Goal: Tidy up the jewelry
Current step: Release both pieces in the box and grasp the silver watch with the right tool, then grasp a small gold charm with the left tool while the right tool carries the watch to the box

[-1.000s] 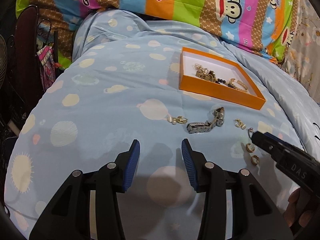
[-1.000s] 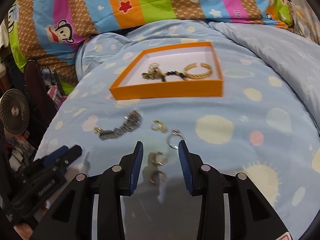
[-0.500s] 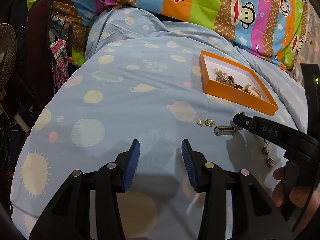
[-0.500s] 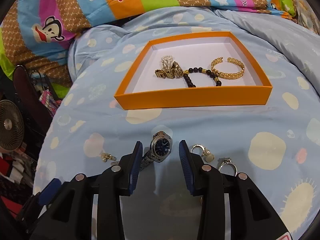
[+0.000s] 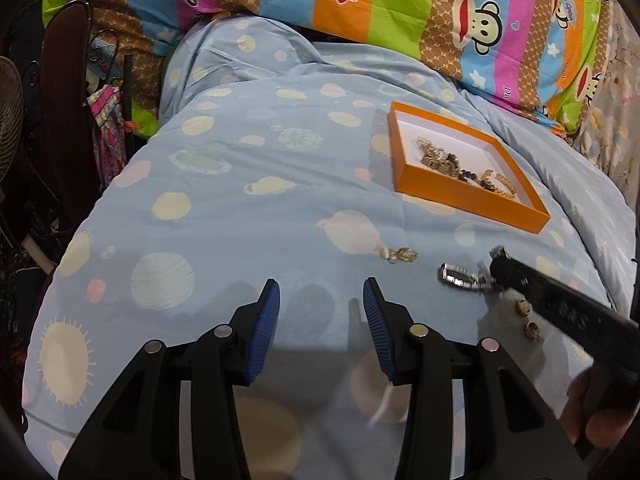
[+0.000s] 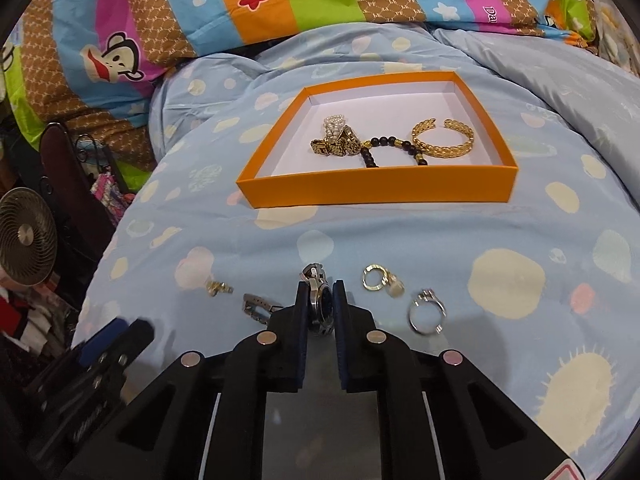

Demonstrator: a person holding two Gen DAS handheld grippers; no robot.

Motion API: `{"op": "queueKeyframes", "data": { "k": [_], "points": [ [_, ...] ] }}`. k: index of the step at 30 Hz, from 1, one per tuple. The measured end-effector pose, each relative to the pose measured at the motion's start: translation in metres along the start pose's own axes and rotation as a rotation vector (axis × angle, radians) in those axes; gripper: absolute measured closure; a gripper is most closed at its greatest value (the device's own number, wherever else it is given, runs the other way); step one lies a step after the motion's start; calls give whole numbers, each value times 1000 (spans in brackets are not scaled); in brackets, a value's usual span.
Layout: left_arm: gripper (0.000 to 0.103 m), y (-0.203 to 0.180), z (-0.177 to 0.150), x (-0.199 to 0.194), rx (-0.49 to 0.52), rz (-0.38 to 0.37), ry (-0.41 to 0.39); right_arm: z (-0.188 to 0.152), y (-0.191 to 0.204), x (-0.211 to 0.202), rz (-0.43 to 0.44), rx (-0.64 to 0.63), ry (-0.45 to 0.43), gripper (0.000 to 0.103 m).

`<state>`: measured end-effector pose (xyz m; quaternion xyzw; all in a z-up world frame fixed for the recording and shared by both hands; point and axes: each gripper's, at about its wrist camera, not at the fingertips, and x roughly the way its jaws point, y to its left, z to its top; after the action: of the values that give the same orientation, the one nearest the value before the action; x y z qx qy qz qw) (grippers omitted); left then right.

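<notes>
Between the right gripper (image 6: 321, 300) jaws: the watch (image 6: 320, 304), pinched tight on its round face.
Orange box (image 6: 376, 190) sits straight ahead, w/ gold bits inside. Watch is silver w/ a dark blue face; its band (image 6: 260, 307) trails off to the left on the blanket (image 6: 460, 240). Left gripper (image 5: 320, 320) is wide open, holding nothing, farther off.
</notes>
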<state>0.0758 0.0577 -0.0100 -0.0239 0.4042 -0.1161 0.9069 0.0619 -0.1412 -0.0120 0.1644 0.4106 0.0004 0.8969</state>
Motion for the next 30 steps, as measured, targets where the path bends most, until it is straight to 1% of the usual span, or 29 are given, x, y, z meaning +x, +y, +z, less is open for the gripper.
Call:
{"op": "queueKeyframes", "data": {
  "k": [5,10,14,16,19,22,26,30],
  "points": [
    [61,-24,11,12,46,-32,19,-12,-13,-31,20,14,-36,92],
    [61,-49,21,33,73,-54,44,-21,-29,-52,20,33,-48,92],
    [62,-56,23,49,61,-46,75,-23,-38,-60,11,48,-57,92],
    [62,-58,23,54,51,-26,79,-24,-42,-61,12,56,-58,92],
    [83,-57,22,53,48,-32,77,-25,-46,-63,12,62,-60,92],
    [92,-56,19,50,51,-35,76,-25,-48,-61,14,68,-57,92],
    [92,-54,16,43,56,-38,65,-26,-50,-60,17,71,-56,92],
    [92,-52,12,25,86,-35,28,-26,-49,-62,16,71,-63,92]
  ]
}}
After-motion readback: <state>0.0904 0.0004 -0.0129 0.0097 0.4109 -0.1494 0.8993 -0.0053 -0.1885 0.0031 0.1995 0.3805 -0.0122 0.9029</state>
